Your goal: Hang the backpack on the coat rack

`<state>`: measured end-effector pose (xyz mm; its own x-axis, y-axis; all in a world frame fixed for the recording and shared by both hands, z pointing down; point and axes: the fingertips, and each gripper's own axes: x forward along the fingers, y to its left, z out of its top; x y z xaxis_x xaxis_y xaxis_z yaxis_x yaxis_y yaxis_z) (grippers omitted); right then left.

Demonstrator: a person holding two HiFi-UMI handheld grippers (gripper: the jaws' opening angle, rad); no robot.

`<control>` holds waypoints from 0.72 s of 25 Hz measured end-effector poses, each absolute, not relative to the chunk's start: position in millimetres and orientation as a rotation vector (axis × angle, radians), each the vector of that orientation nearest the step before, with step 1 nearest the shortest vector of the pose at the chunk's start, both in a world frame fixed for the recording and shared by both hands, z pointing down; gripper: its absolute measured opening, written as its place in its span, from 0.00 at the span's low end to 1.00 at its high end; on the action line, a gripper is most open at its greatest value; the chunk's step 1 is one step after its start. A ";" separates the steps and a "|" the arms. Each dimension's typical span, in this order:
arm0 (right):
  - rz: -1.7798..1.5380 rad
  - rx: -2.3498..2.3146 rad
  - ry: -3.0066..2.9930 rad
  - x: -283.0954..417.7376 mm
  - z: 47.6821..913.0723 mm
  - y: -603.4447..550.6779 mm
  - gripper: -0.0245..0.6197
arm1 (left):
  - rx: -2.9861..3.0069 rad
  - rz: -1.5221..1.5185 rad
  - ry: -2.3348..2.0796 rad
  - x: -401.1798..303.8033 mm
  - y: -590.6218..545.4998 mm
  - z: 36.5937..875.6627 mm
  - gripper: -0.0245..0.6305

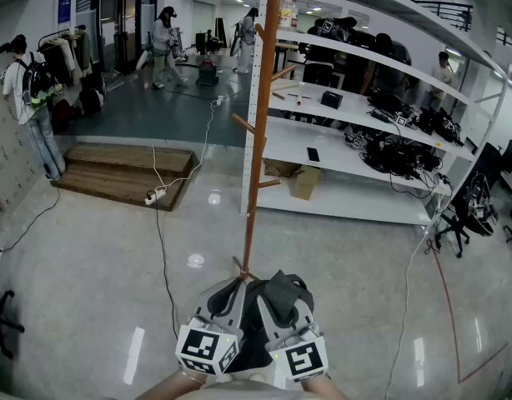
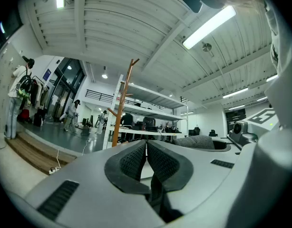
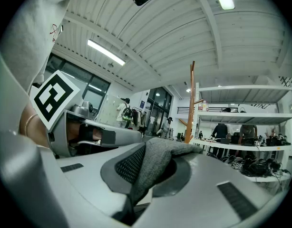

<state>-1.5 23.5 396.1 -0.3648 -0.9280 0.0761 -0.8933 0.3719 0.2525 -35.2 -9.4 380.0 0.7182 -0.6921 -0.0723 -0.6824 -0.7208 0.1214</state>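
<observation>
- Standing upright just ahead, coat rack (image 1: pixel 258 140), pegs (image 1: pixel 242 123) slanting upward for catching a loop.
- Hanging below both grippers near the rack's foot, backpack (image 1: pixel 254 336), long axis likely vertical, top uppermost.
- Clamping its grey strap (image 3: pixel 160 156), right gripper (image 3: pixel 148 151), bearing the weight.
- Pinching shut, left gripper (image 2: pixel 146 148), nothing clearly between pads (image 2: pixel 131 161).

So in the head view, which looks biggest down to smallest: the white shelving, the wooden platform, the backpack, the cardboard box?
1. white shelving
2. wooden platform
3. backpack, though it is nearest the camera and partly hidden, so its place against the platform is unsure
4. cardboard box
</observation>
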 end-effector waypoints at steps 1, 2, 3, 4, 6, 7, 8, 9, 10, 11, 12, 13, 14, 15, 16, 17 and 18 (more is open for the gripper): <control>-0.252 1.634 -2.425 -1.1 395.8 23.2 0.09 | 2.831 -0.175 -1.137 -34.8 -9.7 379.7 0.07; -0.256 1.632 -2.426 -0.7 395.3 22.8 0.09 | 2.830 -0.177 -1.139 -34.4 -10.0 379.5 0.07; -0.261 1.630 -2.426 -0.4 394.6 22.4 0.09 | 2.830 -0.180 -1.142 -34.1 -10.4 379.0 0.07; -0.265 1.629 -2.427 -0.2 393.6 21.9 0.09 | 2.829 -0.182 -1.145 -34.0 -11.0 378.2 0.07; -0.267 1.631 -2.430 0.0 391.2 20.9 0.09 | 2.826 -0.185 -1.152 -34.8 -11.9 376.7 0.07; -0.264 1.634 -2.432 0.1 390.4 20.4 0.09 | 2.823 -0.185 -1.154 -35.6 -12.3 376.6 0.07; -0.262 1.638 -2.434 0.6 390.0 20.0 0.09 | 2.821 -0.185 -1.156 -36.3 -12.4 376.9 0.07; -0.261 1.641 -2.435 1.5 389.9 19.7 0.09 | 2.819 -0.185 -1.157 -36.8 -12.4 377.5 0.07; -0.262 1.644 -2.435 2.5 389.8 19.5 0.09 | 2.817 -0.185 -1.157 -36.8 -12.2 378.2 0.07; -0.264 1.647 -2.436 3.6 389.5 19.5 0.09 | 2.816 -0.184 -1.156 -36.3 -11.9 378.8 0.07; -0.265 1.651 -2.437 4.9 389.0 19.8 0.09 | 2.815 -0.183 -1.155 -35.5 -11.5 379.3 0.07; -0.264 1.656 -2.440 6.5 388.2 20.3 0.09 | 2.815 -0.182 -1.154 -34.4 -11.1 379.4 0.07; -0.261 1.662 -2.442 8.7 387.3 20.6 0.09 | 2.815 -0.181 -1.153 -33.1 -10.9 379.2 0.07; -0.258 1.668 -2.445 11.2 386.3 20.8 0.10 | 2.815 -0.180 -1.152 -31.7 -10.8 378.9 0.07; -0.256 1.674 -2.446 13.9 385.3 20.8 0.10 | 2.815 -0.181 -1.151 -30.3 -10.9 378.8 0.07; -0.257 1.679 -2.447 16.5 384.6 20.7 0.10 | 2.814 -0.181 -1.150 -29.1 -10.9 379.1 0.07; -0.258 1.684 -2.446 19.2 384.2 20.3 0.10 | 2.812 -0.182 -1.149 -28.2 -11.1 379.9 0.07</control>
<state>19.2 20.3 384.2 -0.3530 -0.9350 0.0337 -0.9074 0.3509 0.2313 -28.2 -11.1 379.9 0.7084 -0.7021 -0.0730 -0.6904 -0.7107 0.1354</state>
